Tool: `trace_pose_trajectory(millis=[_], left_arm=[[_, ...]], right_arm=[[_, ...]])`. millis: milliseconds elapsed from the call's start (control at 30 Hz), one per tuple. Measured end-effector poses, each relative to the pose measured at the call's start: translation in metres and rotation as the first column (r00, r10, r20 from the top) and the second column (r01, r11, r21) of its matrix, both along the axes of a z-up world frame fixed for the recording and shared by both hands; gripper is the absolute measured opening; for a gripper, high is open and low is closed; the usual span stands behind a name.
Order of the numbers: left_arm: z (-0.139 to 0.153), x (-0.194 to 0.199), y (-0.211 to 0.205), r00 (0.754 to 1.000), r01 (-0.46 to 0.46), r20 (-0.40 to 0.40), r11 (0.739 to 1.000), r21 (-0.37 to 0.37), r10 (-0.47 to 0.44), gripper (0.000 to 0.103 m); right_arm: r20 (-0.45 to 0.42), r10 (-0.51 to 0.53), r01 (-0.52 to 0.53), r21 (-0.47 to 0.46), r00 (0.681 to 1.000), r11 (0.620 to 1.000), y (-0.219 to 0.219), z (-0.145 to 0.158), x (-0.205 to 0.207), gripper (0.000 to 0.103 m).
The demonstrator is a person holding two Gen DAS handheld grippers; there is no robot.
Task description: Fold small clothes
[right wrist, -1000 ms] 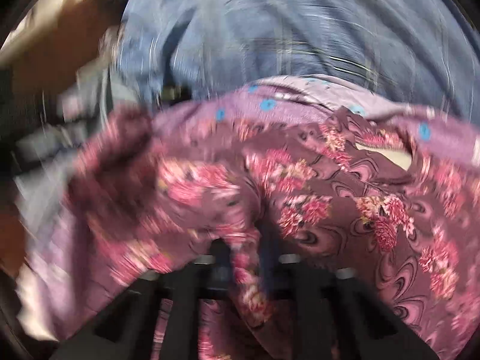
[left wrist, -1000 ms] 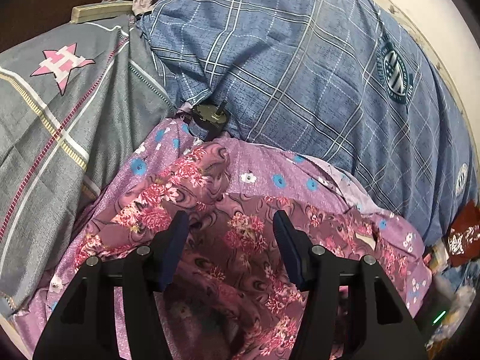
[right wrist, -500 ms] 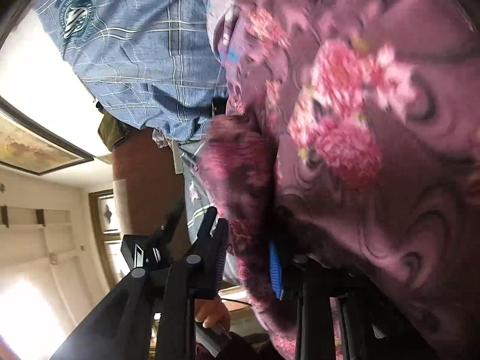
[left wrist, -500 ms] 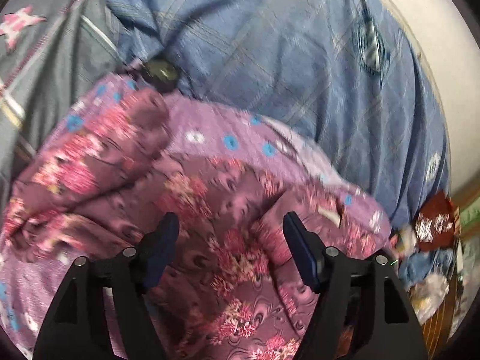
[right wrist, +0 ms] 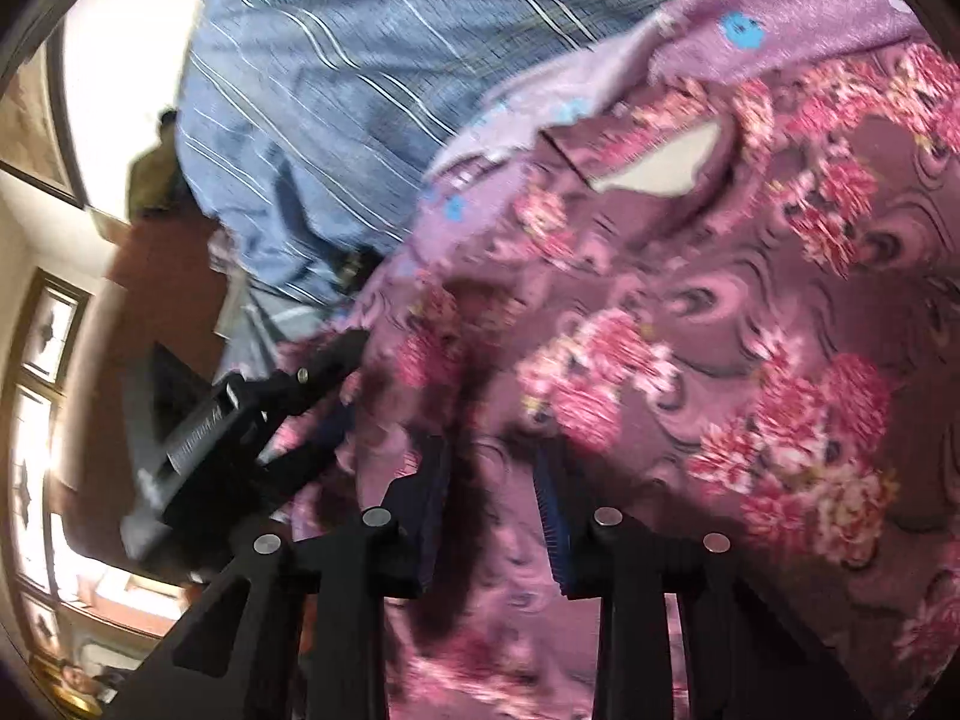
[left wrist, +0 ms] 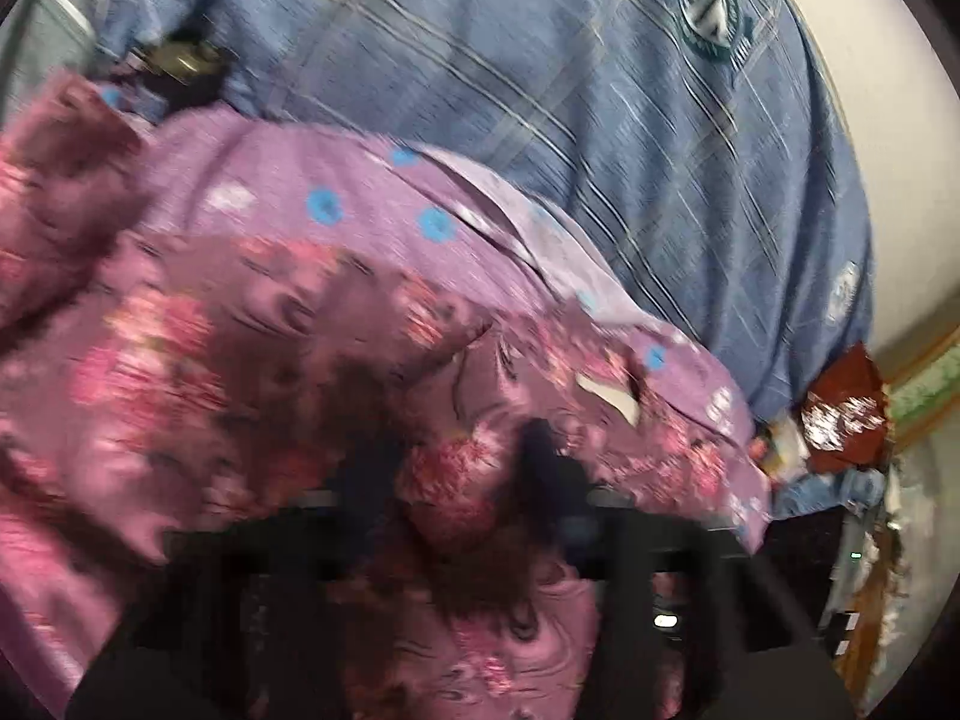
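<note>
A maroon floral garment (left wrist: pixel 240 360) lies crumpled on a lilac cloth with blue dots (left wrist: pixel 360 192), over a blue plaid bedsheet (left wrist: pixel 540 90). In the blurred left wrist view, my left gripper (left wrist: pixel 456 468) has its jaws closing, and a bunched fold of the floral garment fills the gap and is pinched. The right wrist view shows the same garment (right wrist: pixel 720 330) close up. My right gripper (right wrist: pixel 492 480) is closing over it. Cloth lies between the fingers, and the blue ribbed pad (right wrist: pixel 549 510) still shows bare. The left gripper (right wrist: pixel 342 372) reaches the garment's left edge there.
A small dark object (left wrist: pixel 186 60) sits where the blue sheet meets a grey sheet (left wrist: pixel 54 30). A red packet (left wrist: pixel 846 408) and clutter lie past the bed's right edge. A brown headboard (right wrist: pixel 156 300) and a window (right wrist: pixel 42 330) fill the left of the right wrist view.
The left gripper moved forward and down onto the garment, and its jaws went from wide apart to narrow around a fold. The right gripper let go of its pinch, turned, and its jaws are narrowing again.
</note>
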State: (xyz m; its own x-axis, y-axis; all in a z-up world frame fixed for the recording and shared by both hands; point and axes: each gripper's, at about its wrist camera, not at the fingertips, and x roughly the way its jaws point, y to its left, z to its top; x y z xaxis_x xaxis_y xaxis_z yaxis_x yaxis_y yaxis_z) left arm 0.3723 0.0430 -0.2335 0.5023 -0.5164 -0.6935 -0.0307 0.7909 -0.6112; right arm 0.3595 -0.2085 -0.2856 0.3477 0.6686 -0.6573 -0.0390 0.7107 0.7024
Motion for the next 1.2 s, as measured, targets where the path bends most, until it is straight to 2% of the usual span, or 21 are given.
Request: trace_pose_trajectory(millis=[100, 133, 200, 300, 467, 533, 600, 633, 667, 700, 733, 800, 833, 867, 900, 933, 967, 1033, 1100, 1167, 1200], left_arm=[[0.0, -0.001, -0.01, 0.999, 0.031, 0.017, 1.0, -0.001, -0.031, 0.007], [0.003, -0.003, -0.01, 0.999, 0.03, 0.033, 1.0, -0.001, -0.03, 0.007], [0.013, -0.008, -0.004, 0.997, 0.017, 0.078, 0.999, -0.03, -0.014, 0.006], [0.03, -0.018, 0.012, 0.989, 0.01, 0.145, 0.994, -0.106, 0.006, 0.006], [0.048, -0.038, 0.045, 0.979, -0.015, 0.202, 0.991, -0.132, 0.041, 0.006], [0.049, -0.043, 0.054, 0.981, -0.007, 0.194, 0.995, -0.101, 0.026, 0.006], [0.045, -0.056, 0.066, 0.987, 0.001, 0.163, 1.0, -0.029, 0.003, 0.006], [0.041, -0.067, 0.073, 0.991, 0.009, 0.132, 0.999, 0.042, -0.015, 0.006], [0.038, -0.075, 0.078, 0.994, 0.011, 0.112, 0.995, 0.098, -0.022, 0.006], [0.035, -0.087, 0.086, 0.995, 0.002, 0.101, 0.987, 0.158, -0.019, 0.006], [0.036, -0.098, 0.094, 0.995, -0.016, 0.104, 0.98, 0.196, -0.005, 0.006], [0.043, -0.119, 0.122, 0.985, -0.134, 0.136, 0.958, 0.253, 0.102, 0.007], [0.046, -0.126, 0.137, 0.976, -0.195, 0.145, 0.945, 0.261, 0.161, 0.01], [0.049, -0.136, 0.154, 0.959, -0.271, 0.159, 0.927, 0.26, 0.236, 0.019], [0.048, -0.143, 0.165, 0.944, -0.322, 0.167, 0.911, 0.258, 0.286, 0.036], [0.048, -0.149, 0.175, 0.925, -0.373, 0.171, 0.891, 0.26, 0.338, 0.044], [0.044, -0.154, 0.188, 0.902, -0.43, 0.168, 0.862, 0.27, 0.397, 0.052], [0.037, -0.156, 0.197, 0.887, -0.462, 0.142, 0.842, 0.279, 0.439, 0.054], [0.026, -0.15, 0.198, 0.885, -0.463, 0.073, 0.851, 0.249, 0.46, 0.064], [0.009, -0.141, 0.197, 0.887, -0.452, -0.021, 0.875, 0.175, 0.462, 0.064], [0.004, -0.138, 0.196, 0.886, -0.451, -0.049, 0.881, 0.142, 0.461, 0.064]], right_arm=[[0.001, 0.009, -0.009, -0.037, 1.0, 0.999, -0.008, -0.002, -0.005, 0.022], [-0.003, 0.011, -0.011, -0.041, 1.0, 0.999, -0.014, -0.003, -0.007, 0.021], [-0.02, 0.008, -0.009, -0.044, 1.0, 0.999, -0.021, -0.006, -0.009, 0.009], [-0.035, -0.001, 0.0, -0.036, 0.999, 0.999, -0.025, -0.011, -0.01, 0.006], [-0.048, -0.015, 0.014, -0.023, 0.999, 1.0, -0.032, -0.01, -0.014, 0.005], [-0.044, -0.013, 0.012, -0.037, 0.999, 0.999, -0.031, -0.008, -0.015, 0.004], [-0.042, -0.009, 0.006, -0.065, 0.999, 0.998, -0.03, -0.005, -0.015, 0.004], [-0.038, -0.009, 0.005, -0.089, 0.999, 0.996, -0.03, -0.002, -0.016, 0.004], [-0.025, -0.015, 0.012, -0.127, 1.0, 0.992, -0.029, 0.003, -0.016, 0.005], [0.017, -0.026, 0.029, -0.209, 1.0, 0.977, -0.027, 0.012, -0.018, 0.011], [0.056, -0.029, 0.044, -0.275, 0.998, 0.96, -0.025, 0.02, -0.02, 0.014], [0.15, 0.003, 0.057, -0.394, 0.989, 0.917, -0.014, 0.04, -0.027, 0.016], [0.166, 0.026, 0.042, -0.394, 0.986, 0.918, -0.01, 0.045, -0.028, 0.019], [0.183, 0.057, 0.014, -0.364, 0.981, 0.931, 0.0, 0.052, -0.032, 0.029], [0.198, 0.081, -0.009, -0.338, 0.977, 0.941, 0.008, 0.056, -0.036, 0.043], [0.216, 0.11, -0.036, -0.32, 0.97, 0.947, 0.019, 0.059, -0.041, 0.048], [0.238, 0.154, -0.074, -0.314, 0.959, 0.947, 0.034, 0.062, -0.048, 0.051], [0.253, 0.235, -0.147, -0.323, 0.938, 0.935, 0.062, 0.061, -0.058, 0.05], [0.235, 0.316, -0.212, -0.382, 0.919, 0.9, 0.09, 0.05, -0.067, 0.047], [0.138, 0.387, -0.278, -0.485, 0.912, 0.829, 0.112, 0.026, -0.07, 0.046], [0.111, 0.397, -0.294, -0.5, 0.911, 0.814, 0.116, 0.02, -0.07, 0.046]])
